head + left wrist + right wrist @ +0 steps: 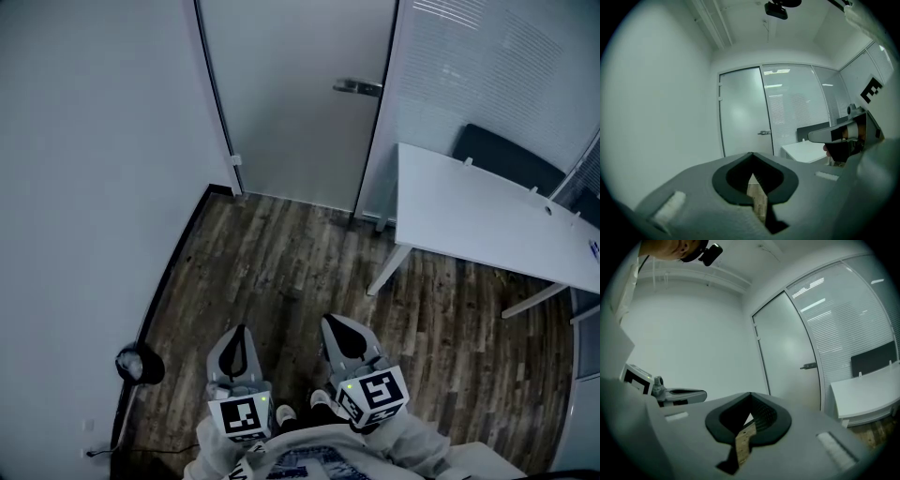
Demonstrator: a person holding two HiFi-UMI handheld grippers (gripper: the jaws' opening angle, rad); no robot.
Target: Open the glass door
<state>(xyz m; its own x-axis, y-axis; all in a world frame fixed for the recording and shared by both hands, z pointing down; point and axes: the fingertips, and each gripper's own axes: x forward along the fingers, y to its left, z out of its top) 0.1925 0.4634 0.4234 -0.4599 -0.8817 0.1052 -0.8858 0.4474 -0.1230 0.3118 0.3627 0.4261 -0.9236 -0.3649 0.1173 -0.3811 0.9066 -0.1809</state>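
The frosted glass door (291, 94) stands closed at the far end of the room, its metal lever handle (359, 87) on the right side. The same door (743, 112) and handle (764, 133) show ahead in the left gripper view, and the door (787, 352) with its handle (808, 365) in the right gripper view. My left gripper (240, 339) and right gripper (339, 328) hang side by side low in the head view, far short of the door. Both have their jaws together with nothing between them.
A white table (487, 220) stands at the right with a dark chair (511, 157) behind it, against a blind-covered glass wall (487, 66). A white wall (94, 187) runs along the left. A dark round object (139, 364) sits on the wooden floor (281, 272) by that wall.
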